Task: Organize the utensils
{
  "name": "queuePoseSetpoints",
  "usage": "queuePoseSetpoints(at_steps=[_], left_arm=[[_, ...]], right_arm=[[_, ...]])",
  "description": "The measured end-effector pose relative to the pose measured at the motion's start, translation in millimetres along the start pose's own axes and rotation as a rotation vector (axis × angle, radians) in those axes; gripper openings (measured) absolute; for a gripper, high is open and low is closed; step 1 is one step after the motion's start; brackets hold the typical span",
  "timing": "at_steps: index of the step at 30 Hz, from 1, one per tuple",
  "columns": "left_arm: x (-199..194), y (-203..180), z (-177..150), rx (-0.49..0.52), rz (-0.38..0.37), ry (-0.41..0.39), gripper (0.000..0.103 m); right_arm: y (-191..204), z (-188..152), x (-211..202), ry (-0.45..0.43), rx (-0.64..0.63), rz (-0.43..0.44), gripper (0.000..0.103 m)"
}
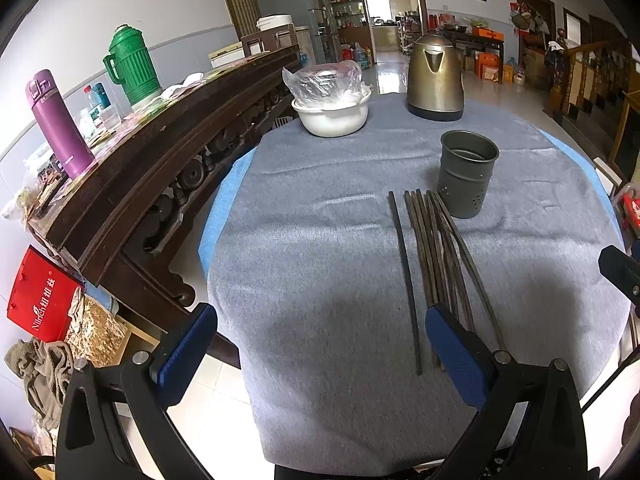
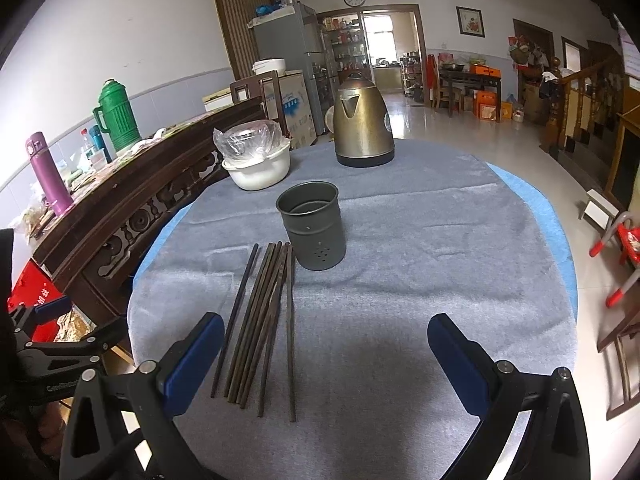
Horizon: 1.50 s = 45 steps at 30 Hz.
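Several dark chopsticks (image 1: 436, 264) lie side by side on the grey cloth of the round table (image 1: 320, 240), one black stick a little apart on the left. A grey metal holder cup (image 1: 466, 174) with drain holes stands upright just beyond their far ends. My left gripper (image 1: 320, 344) is open and empty above the table's near edge, left of the sticks. In the right wrist view the chopsticks (image 2: 264, 320) and the cup (image 2: 312, 230) lie ahead to the left. My right gripper (image 2: 326, 354) is open and empty, right of the sticks.
A brass kettle (image 1: 436, 80) and a white bowl with a plastic bag (image 1: 332, 112) stand at the table's far side. A dark carved wooden sideboard (image 1: 160, 160) runs along the left, bearing a purple flask (image 1: 60, 128) and a green thermos (image 1: 130, 66).
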<state>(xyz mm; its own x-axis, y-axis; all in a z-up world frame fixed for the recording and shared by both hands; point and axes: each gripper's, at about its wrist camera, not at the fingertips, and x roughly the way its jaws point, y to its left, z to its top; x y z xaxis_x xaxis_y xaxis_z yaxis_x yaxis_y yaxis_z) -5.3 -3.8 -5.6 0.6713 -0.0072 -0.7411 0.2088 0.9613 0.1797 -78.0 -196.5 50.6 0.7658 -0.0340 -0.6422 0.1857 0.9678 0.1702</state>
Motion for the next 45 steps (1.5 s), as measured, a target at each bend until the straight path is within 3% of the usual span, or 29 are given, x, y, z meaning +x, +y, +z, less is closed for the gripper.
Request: queuePoseSetpoints(at_steps=[27,37,45], left_arm=[[-83.6,-21.6,-50.2,0.064,0.028,-0.132,0.103],[-113.6,-20.7,-61.4,0.066,0.042,-0.188,0.103],[-123.6,-19.4,-62.0,0.069,0.041,-0.223,0.103]], right_arm=[[-7.9,-48.9,-88.1,-0.148,0.027,0.023,0.103],[-6.1,-57.1,-126.8,-0.227,0.029,0.022,0.103],[-2.4,-56.7,-135.3,-0.245,0.026,0.022,0.103]])
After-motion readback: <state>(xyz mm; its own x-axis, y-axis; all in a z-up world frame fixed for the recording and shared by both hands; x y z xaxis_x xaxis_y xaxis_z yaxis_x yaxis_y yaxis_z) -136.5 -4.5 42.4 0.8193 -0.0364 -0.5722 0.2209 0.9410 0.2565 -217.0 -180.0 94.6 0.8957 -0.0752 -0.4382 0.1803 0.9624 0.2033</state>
